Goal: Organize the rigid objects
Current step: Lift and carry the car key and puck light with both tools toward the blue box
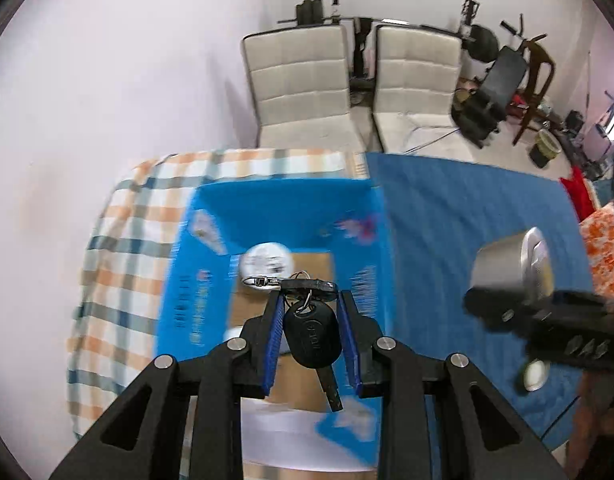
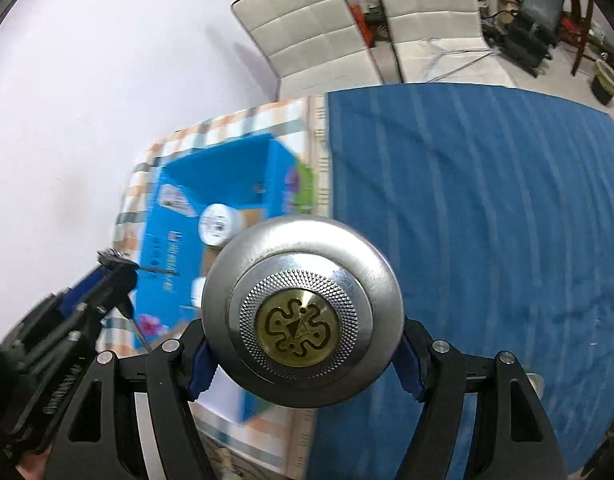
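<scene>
Left tongs (image 1: 310,300): clamped on a key bunch (image 1: 311,334), black fob and blade dangling between the blue pads, held directly above the open blue carton (image 1: 195,280), presumably for dropping in.

Right tongs (image 2: 305,350): clamped across a round steel tin (image 2: 303,312), brass emblem facing the camera; gripped by its sides, held over the bench just right of the carton.

Beyond the left tongs, inside the carton: a white round tub (image 1: 264,262) on the cardboard floor.

Beneath: checked cloth (image 1: 119,248) under the carton, blue cloth (image 2: 487,208) ahead of the right tongs.

Farthest: two white chairs (image 1: 303,84).
</scene>
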Tool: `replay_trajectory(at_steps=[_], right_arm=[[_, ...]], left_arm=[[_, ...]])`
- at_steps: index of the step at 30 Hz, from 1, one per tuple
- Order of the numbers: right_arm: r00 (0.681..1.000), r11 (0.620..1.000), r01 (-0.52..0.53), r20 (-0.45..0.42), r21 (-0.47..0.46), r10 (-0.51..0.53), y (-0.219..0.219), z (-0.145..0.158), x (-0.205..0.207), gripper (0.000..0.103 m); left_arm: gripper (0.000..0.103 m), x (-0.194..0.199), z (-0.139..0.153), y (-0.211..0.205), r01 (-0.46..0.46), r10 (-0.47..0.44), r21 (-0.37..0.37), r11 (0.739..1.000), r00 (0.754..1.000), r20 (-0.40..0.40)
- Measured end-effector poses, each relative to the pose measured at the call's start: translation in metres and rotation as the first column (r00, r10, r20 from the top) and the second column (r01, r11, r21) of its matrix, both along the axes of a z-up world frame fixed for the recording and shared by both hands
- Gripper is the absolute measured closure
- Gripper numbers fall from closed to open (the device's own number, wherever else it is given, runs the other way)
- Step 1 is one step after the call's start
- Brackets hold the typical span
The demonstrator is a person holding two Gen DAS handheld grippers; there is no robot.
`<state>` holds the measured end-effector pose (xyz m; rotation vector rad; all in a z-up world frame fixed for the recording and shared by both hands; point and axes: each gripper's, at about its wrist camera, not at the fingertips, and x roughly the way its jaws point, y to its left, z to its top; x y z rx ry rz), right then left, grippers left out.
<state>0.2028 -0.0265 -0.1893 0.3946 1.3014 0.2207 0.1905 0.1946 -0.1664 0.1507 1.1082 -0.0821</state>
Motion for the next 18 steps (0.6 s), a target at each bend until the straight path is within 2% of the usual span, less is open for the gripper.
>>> replay_trajectory(at_steps=[7, 10, 13, 18], right_arm=[[0.999, 0.999, -0.003, -0.045, 0.053, 0.005, 0.067, -0.013, 0.038, 0.029], [0.998, 0.998, -0.012, -0.065, 0.059, 0.016, 0.094, -0.024, 0.055, 0.029], [0.996, 0.998, -0.021, -0.084, 0.06, 0.026, 0.119, -0.035, 0.072, 0.029], [0.994, 0.999, -0.034, -0.104, 0.0, 0.034, 0.15, -0.063, 0.099, 0.029]], left_arm=[[0.079, 0.029, -0.044, 0.066, -0.043, 0.044, 0.015, 0.999, 0.996, -0.079], [0.079, 0.045, -0.073, 0.087, -0.07, 0.068, -0.01, 0.997, 0.988, -0.138], [0.079, 0.056, -0.096, 0.098, -0.09, 0.083, -0.033, 0.995, 0.98, -0.182], [0.079, 0.072, -0.129, 0.103, -0.101, 0.086, -0.053, 0.993, 0.968, -0.235]])
